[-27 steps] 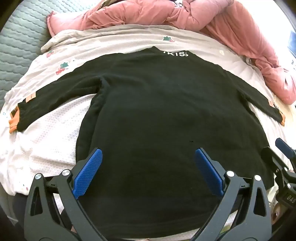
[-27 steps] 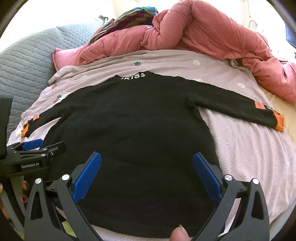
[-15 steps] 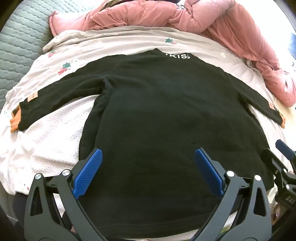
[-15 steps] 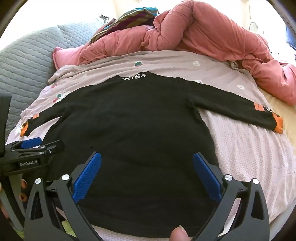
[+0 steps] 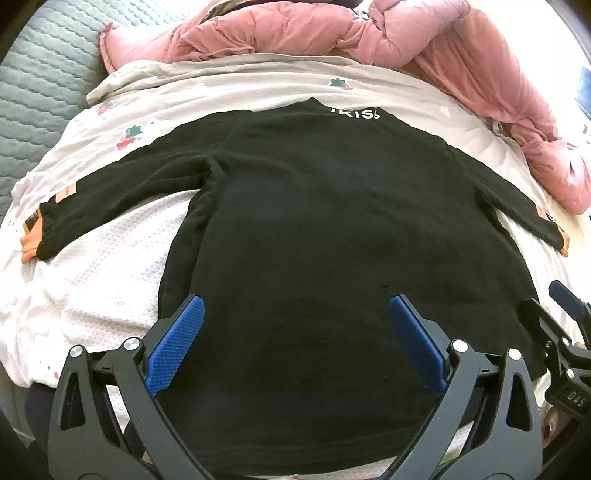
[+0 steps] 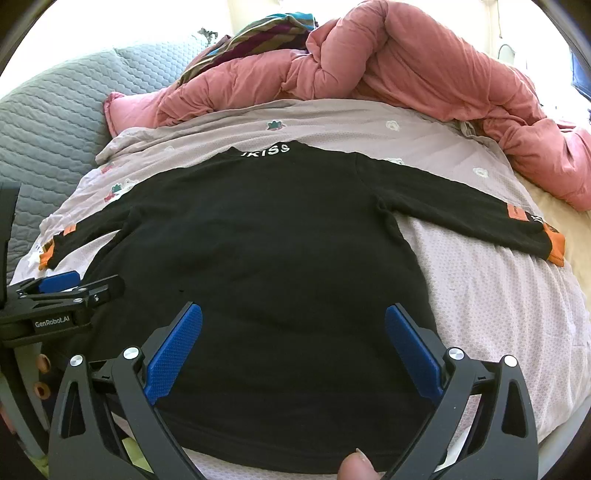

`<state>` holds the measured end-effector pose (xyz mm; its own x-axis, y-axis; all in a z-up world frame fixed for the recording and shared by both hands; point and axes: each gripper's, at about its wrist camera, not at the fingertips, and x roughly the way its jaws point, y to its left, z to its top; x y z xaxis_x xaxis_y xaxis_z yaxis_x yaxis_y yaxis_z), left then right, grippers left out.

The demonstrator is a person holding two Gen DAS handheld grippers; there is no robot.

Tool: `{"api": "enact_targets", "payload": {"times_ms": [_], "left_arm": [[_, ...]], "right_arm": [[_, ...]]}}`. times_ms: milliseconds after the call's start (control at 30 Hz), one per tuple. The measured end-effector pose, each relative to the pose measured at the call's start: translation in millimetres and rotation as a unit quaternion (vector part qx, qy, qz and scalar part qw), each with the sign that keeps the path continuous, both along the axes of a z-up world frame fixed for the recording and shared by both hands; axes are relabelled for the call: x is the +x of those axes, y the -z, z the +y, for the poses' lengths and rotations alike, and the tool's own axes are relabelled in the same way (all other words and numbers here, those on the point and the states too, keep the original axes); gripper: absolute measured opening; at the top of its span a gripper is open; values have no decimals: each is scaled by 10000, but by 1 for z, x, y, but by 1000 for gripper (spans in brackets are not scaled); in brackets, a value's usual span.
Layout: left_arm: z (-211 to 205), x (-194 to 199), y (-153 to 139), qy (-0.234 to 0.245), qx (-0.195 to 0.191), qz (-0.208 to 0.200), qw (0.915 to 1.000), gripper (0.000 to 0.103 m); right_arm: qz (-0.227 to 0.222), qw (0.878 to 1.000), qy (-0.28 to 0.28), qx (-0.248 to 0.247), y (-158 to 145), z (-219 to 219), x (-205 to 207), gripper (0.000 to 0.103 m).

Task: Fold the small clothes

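Both the left gripper [image 5: 295,339] and right gripper [image 6: 293,347] gape wide, empty, above the black sweater [image 5: 332,229]: soft, light, limp; pinch its sleeve cuffs

A bed is covered by a pale sheet [image 6: 491,295] that is printed with small flowers and is textured with a fine honeycomb weave nearer the camera. Behind the sheet a pink duvet [image 6: 406,70] is bunched up along its far edge, with a striped cloth [image 6: 266,29] heaped behind the duvet, and a grey quilted cover [image 6: 55,110] is seen left of the sheet. Strong daylight is cast from beyond the duvet, so the wall there is washed out to white.
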<state>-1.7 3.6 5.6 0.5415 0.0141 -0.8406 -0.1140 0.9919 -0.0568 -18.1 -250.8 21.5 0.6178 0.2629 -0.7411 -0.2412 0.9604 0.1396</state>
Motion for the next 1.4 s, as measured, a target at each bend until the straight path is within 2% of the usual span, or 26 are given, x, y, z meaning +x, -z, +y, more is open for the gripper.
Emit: {"api": "enact_targets", "payload": {"times_ms": [1400], "left_arm": [[-3,1,3,5,51,-39,10000,94]], "right_arm": [[24,10000,-6,-13,0,0,2,99]]}}
